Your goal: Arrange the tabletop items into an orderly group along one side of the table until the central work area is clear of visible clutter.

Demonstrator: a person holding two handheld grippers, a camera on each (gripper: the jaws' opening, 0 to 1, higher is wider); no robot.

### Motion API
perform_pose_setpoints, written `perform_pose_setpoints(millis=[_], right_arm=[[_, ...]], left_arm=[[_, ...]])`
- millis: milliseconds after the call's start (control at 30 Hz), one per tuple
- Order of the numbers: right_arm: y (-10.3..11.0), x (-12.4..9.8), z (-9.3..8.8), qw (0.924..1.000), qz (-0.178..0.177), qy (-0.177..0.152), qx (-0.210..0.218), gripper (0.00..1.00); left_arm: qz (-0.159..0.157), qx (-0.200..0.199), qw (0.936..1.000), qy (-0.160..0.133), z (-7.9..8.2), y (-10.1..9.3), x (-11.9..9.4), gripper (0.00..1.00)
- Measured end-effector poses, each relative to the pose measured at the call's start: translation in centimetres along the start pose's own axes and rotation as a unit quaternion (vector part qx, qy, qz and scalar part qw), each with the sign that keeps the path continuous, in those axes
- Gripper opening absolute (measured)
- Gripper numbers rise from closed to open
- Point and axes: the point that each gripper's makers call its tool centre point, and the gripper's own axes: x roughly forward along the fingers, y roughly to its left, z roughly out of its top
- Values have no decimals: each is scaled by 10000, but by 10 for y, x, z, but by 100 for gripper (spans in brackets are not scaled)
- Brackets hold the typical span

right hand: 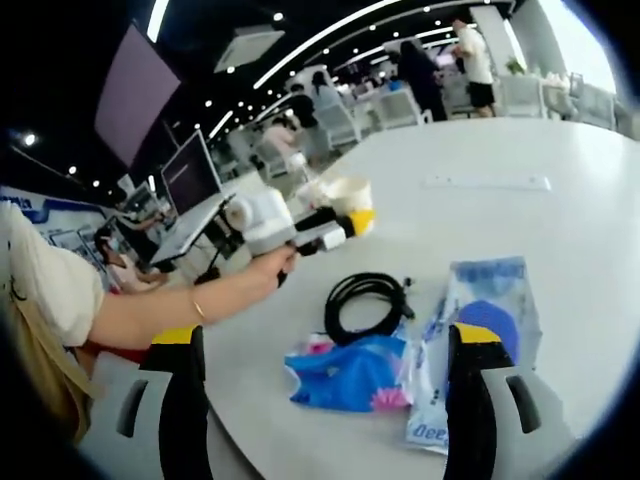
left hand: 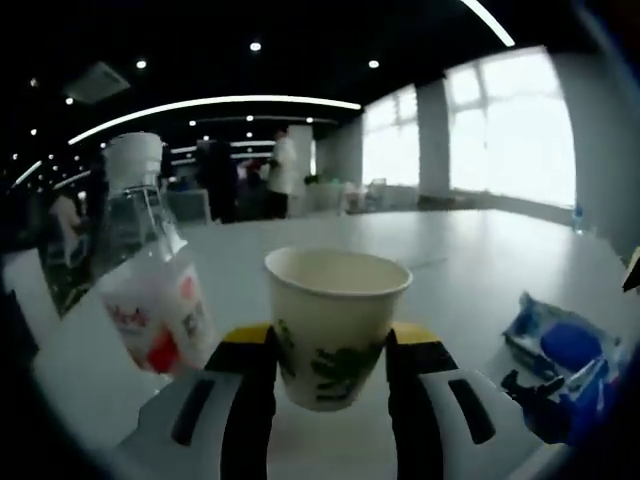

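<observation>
Between the jaws of the left gripper (left hand: 330,375) sits a pale paper cup printed with green leaves (left hand: 335,325), clamped at mid-body and carried upright, mouth up, seemingly lifted clear of the white table (left hand: 480,255); the grip low on the wall probably keeps the rim free for setting down; just beside it on the view's left stands a clear plastic bottle with a white cap and red-and-white label (left hand: 150,270), likely the start of the group at the table's edge; right gripper (right hand: 325,400) hangs with jaws wide apart and empty, above a blue floral-printed soft packet (right hand: 350,372); near it lie a coiled black cable (right hand: 365,303) and a clear-and-blue flat plastic pouch (right hand: 485,330), loosely scattered; these three remain unsorted; in the right gripper view a hand (right hand: 278,265) holds the left gripper with the cup out over the table; judged early to midway.
</observation>
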Motion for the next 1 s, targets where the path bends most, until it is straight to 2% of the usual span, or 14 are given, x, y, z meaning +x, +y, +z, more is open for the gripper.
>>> perform_pose_setpoints(millis=[67,100,233,367,567,1000], right_arm=[[-1,0,0,10000,-4,19,2,99],[-1,0,0,10000,-4,22,6,99],[1,1,-1,10000,21,46,-8,99],[0,1,-2,10000,0,81,-23,99],[-3,0,-2,9999,-41,110,3,99],[0,1,-3,9999,15,138,59,100]], left_arm=[[-5,-97,9999,25,-1,0,1,41],[12,-283,9996,70,-5,0,2,41],[35,-210,9997,119,-9,1,4,41],[-71,-373,9990,228,-16,0,6,41],[8,-279,9987,433,-27,5,6,41],[55,-604,9966,550,-28,7,0,42]])
